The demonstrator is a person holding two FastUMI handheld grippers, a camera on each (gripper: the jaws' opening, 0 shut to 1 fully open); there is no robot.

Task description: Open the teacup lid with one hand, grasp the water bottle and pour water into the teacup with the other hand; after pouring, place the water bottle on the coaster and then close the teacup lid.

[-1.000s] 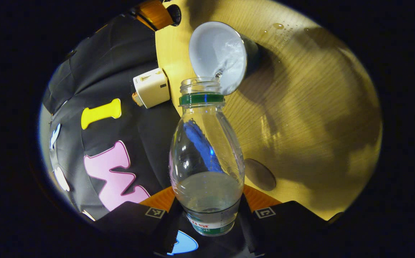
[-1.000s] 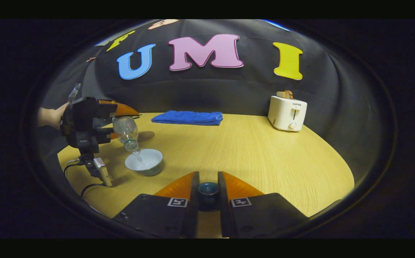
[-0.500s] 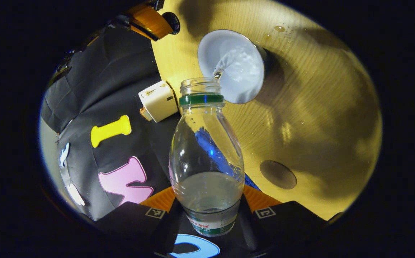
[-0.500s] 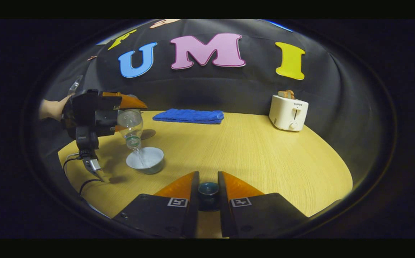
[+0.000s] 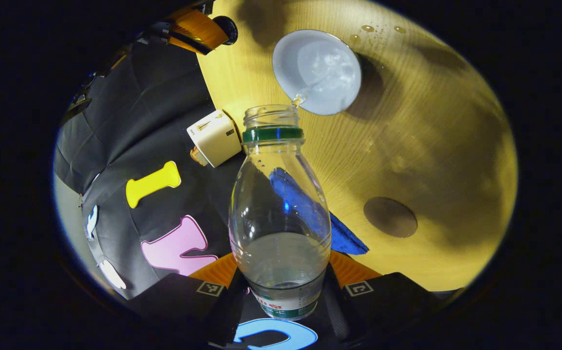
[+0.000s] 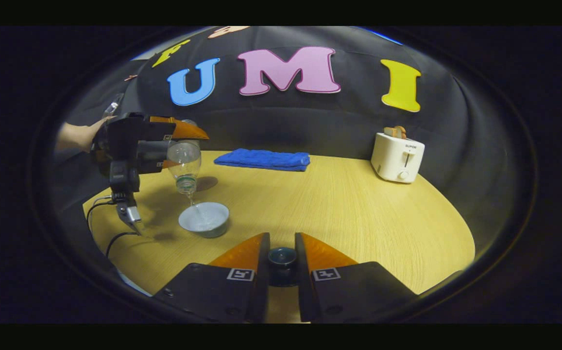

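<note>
My left gripper point(image 5: 281, 266) is shut on the lower body of a clear water bottle point(image 5: 279, 194), which has a green neck ring and no cap. In the right gripper view the left gripper point(image 6: 183, 146) holds the bottle point(image 6: 185, 171) neck down, and a thin stream falls into the pale open teacup point(image 6: 204, 218). The same teacup point(image 5: 317, 72) holds rippling water. A round dark coaster point(image 5: 390, 217) lies on the table beyond the cup. My right gripper point(image 6: 282, 241) is shut on the knob of the dark teacup lid point(image 6: 282, 257), held low over the table.
A folded blue towel point(image 6: 261, 159) lies at the back of the wooden table point(image 6: 349, 209). A white toaster point(image 6: 397, 158) stands at the back right. Water drops point(image 5: 373, 30) dot the table near the cup. A hand point(image 6: 79, 136) holds the left gripper, and cables trail at the left edge.
The left gripper has risen with the bottle, which now points more steeply down, higher above the cup. The stream has thinned. The right gripper keeps the lid still.
</note>
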